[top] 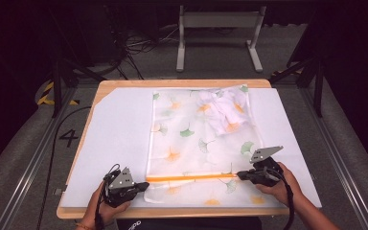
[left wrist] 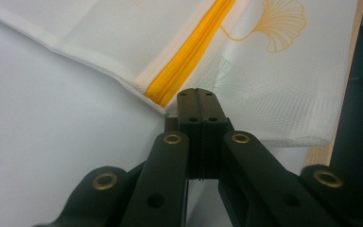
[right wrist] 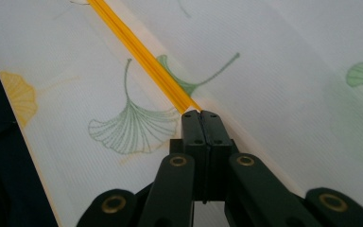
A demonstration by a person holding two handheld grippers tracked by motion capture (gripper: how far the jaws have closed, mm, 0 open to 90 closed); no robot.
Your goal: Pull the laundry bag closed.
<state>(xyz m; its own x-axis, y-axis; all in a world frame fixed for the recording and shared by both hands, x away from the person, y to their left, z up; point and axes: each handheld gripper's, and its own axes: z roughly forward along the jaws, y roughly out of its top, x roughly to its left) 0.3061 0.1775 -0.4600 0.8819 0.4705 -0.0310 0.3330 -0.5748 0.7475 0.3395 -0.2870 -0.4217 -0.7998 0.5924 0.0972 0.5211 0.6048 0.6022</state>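
A: Where does the job stand?

B: A mesh laundry bag (top: pixel 199 143) printed with ginkgo leaves lies flat on the white mat (top: pixel 120 143) covering the desk, its near end close to the near edge. White clothing (top: pixel 220 112) is already bundled inside, up by the far right corner of the bag. The orange zipper (top: pixel 191 178) runs across the near end, and as far as I can judge it looks drawn shut along most of its length.

A: And the grippers?

B: The left gripper (top: pixel 146 184) sits at the zipper's left end, jaws pressed together on the bag's corner seam right beside the orange tape (left wrist: pixel 189 47). The right gripper (top: pixel 239 175) is at the zipper's right end, jaws likewise fully together at the tip of the zipper line (right wrist: pixel 142 54). I can't tell whether it pinches the slider or just fabric.

A: So what is left?

B: Probably only finishing the last bit of the zip on the right and letting go, if it isn't closed already.

A: Any writing?

B: A painted "4" (top: pixel 69 137) on the floor left of the desk. No brand on the bag that I can read.
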